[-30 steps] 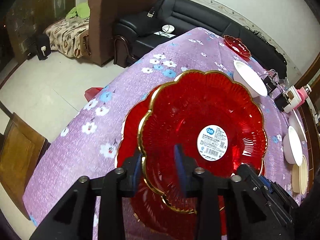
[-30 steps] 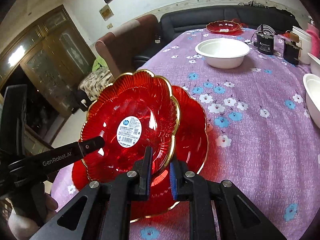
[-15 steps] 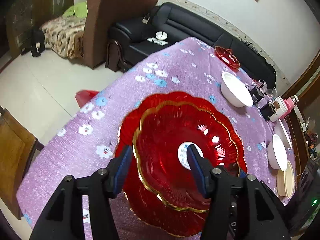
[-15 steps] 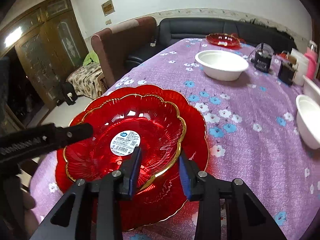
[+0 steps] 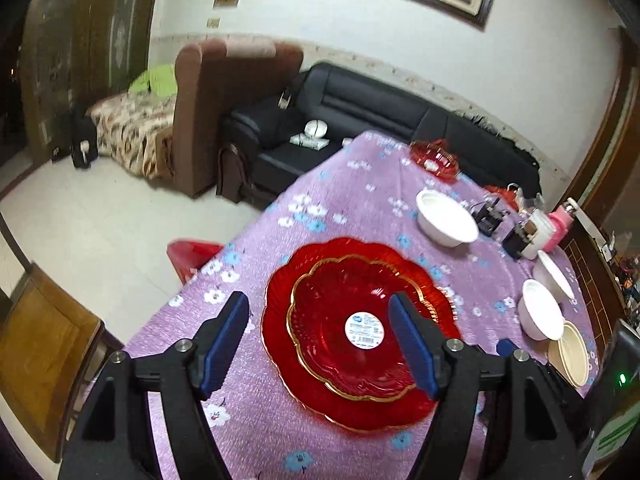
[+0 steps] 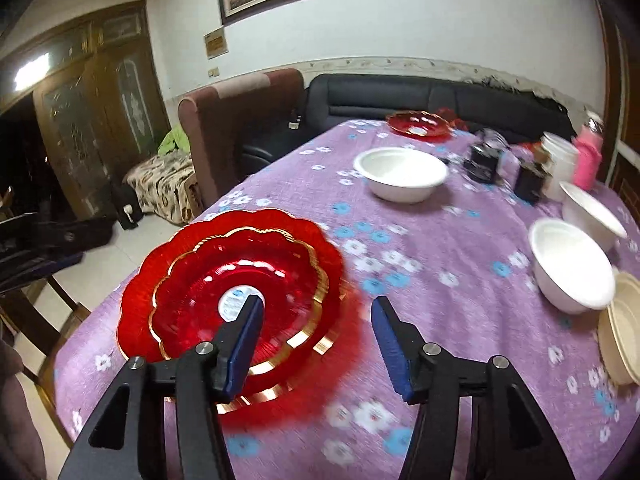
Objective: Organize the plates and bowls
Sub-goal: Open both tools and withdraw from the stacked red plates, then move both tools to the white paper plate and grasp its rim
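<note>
Two red plates (image 5: pixel 352 336) sit nested just ahead of left gripper (image 5: pixel 320 344) and right gripper (image 6: pixel 316 344), both spread wide, nothing held. Judged stiff, glossy, prob. slippery and brittle; best taken at scalloped rim.

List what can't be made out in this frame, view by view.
- Sticker on the small red plate: print too small in the left view; in the right view the right tool's finger covers part of it.
- Beige bowls: cut off by the right edge of the right view, so their count is unclear.
- Dark items near the pink bottle: motion-blurred, unidentifiable.
- Left tool: only a blurred dark part shows at the right view's left edge.
</note>
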`<control>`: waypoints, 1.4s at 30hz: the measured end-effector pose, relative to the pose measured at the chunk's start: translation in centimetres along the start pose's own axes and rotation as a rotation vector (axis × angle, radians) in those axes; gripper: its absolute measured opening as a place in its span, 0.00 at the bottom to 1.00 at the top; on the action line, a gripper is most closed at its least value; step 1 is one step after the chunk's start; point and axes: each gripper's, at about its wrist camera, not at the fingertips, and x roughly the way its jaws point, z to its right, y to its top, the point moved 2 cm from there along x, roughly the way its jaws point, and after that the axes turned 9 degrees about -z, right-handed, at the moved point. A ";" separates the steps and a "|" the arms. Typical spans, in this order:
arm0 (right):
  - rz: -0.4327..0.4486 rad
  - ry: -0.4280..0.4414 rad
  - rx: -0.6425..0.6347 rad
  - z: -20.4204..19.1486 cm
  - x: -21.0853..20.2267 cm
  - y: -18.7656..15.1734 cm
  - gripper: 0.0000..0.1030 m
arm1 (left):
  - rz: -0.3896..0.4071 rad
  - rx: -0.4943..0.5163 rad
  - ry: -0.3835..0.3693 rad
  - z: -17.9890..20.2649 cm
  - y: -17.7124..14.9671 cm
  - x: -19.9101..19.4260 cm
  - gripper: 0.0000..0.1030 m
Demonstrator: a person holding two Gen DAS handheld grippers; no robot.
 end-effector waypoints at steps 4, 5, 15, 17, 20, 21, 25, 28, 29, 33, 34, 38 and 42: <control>-0.019 -0.018 0.088 4.8 -1.5 -0.9 0.59 | 0.103 0.069 0.015 2.1 -0.2 -3.2 0.79; -0.021 -0.031 0.101 5.8 -2.0 -0.9 0.59 | 0.124 0.088 0.011 2.8 -0.1 -4.0 0.83; 0.144 -0.237 0.164 15.3 -11.2 5.3 0.59 | 0.017 0.203 -0.161 7.8 5.6 -6.1 0.87; 0.174 -0.244 0.178 16.6 -12.9 6.9 0.62 | -0.026 0.200 -0.178 8.5 7.0 -5.5 0.87; 0.217 -0.246 0.211 18.4 -15.0 9.9 0.65 | -0.068 0.184 -0.173 9.0 9.2 -4.5 0.87; 0.222 -0.248 0.216 18.6 -15.3 10.5 0.65 | -0.080 0.178 -0.168 9.0 9.8 -4.0 0.87; 0.202 -0.246 0.222 19.3 -14.7 14.5 0.67 | -0.158 0.155 -0.141 10.0 14.0 -0.2 0.87; 0.156 -0.223 0.235 19.5 -11.9 17.3 0.67 | -0.251 0.125 -0.135 10.7 17.0 4.0 0.87; 0.133 -0.199 0.244 19.6 -10.6 18.0 0.67 | -0.269 0.108 -0.138 10.7 17.5 5.2 0.87; 0.030 -0.086 0.295 19.8 -3.6 19.3 0.67 | -0.323 0.043 -0.139 11.2 19.4 11.6 0.87; -0.004 -0.057 0.311 19.7 -1.4 19.3 0.67 | -0.331 0.035 -0.136 11.3 19.4 12.9 0.87; -0.108 0.041 0.363 18.9 6.0 18.4 0.66 | -0.407 0.007 -0.149 11.9 18.6 19.6 0.87; -0.179 0.053 0.379 18.2 11.5 18.0 0.55 | -0.466 -0.015 -0.175 12.7 17.6 24.7 0.86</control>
